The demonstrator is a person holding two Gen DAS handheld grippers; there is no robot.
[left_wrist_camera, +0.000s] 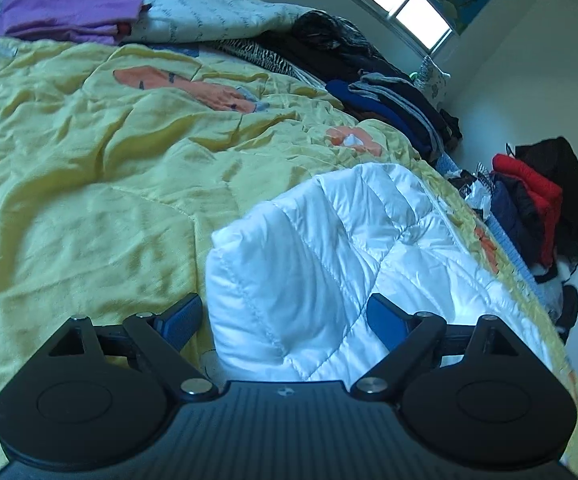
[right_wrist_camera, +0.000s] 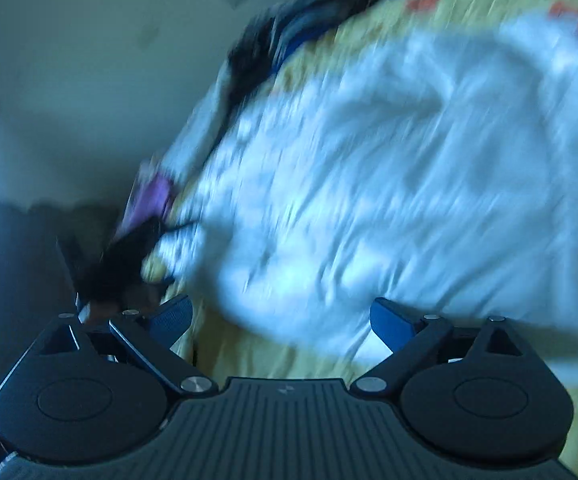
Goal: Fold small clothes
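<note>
A white quilted garment (left_wrist_camera: 329, 264) lies folded on the yellow bedspread (left_wrist_camera: 89, 184) near the bed's right edge. My left gripper (left_wrist_camera: 285, 316) is open, its blue pads standing apart at the garment's near end, and neither pad presses the cloth. The right wrist view is blurred by motion. In it the same white garment (right_wrist_camera: 389, 184) fills the middle and right. My right gripper (right_wrist_camera: 281, 316) is open just in front of its near edge, with nothing held between the pads.
Folded purple clothes (left_wrist_camera: 69, 8) sit at the far left on a white printed quilt (left_wrist_camera: 209, 12). A pile of dark and blue clothes (left_wrist_camera: 389, 96) lines the bed's far right side. Red and black jackets (left_wrist_camera: 541, 200) lie past the bed's edge, under a window (left_wrist_camera: 397, 0).
</note>
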